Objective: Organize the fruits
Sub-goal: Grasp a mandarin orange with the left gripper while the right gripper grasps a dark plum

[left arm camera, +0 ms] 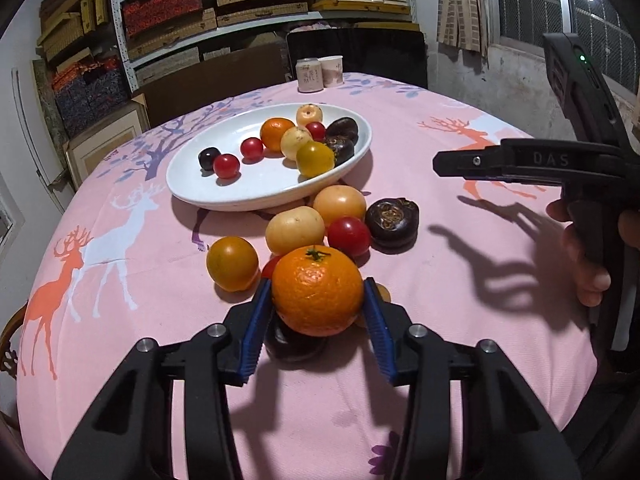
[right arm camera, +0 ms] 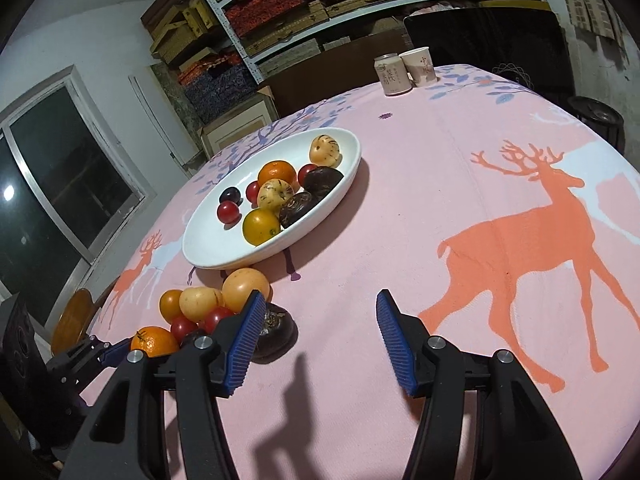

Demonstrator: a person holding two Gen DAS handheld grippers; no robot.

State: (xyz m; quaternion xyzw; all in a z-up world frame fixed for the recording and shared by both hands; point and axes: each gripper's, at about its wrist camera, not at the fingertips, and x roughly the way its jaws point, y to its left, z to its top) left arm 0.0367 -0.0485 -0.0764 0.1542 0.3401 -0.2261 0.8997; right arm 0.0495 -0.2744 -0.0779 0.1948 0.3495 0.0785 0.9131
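My left gripper (left arm camera: 318, 300) is shut on an orange (left arm camera: 318, 290), with a blue pad pressed on each side; a dark fruit (left arm camera: 292, 344) lies just under it. Beyond sit loose fruits on the pink cloth: a yellow-orange tomato (left arm camera: 232, 264), a pale yellow fruit (left arm camera: 295, 230), a red tomato (left arm camera: 349, 237) and a dark brown fruit (left arm camera: 392, 218). The white oval plate (left arm camera: 240, 200) behind them holds several fruits. My right gripper (right arm camera: 318, 332) stands open over bare cloth with nothing between its fingers; the dark brown fruit (right arm camera: 274, 334) lies beside its left finger.
A can (left arm camera: 310, 76) and a paper cup (left arm camera: 333, 71) stand at the table's far edge, in front of a black chair back (left arm camera: 356, 52). A wooden chair (right arm camera: 74, 320) is at the left edge. Shelves of boxes fill the back wall.
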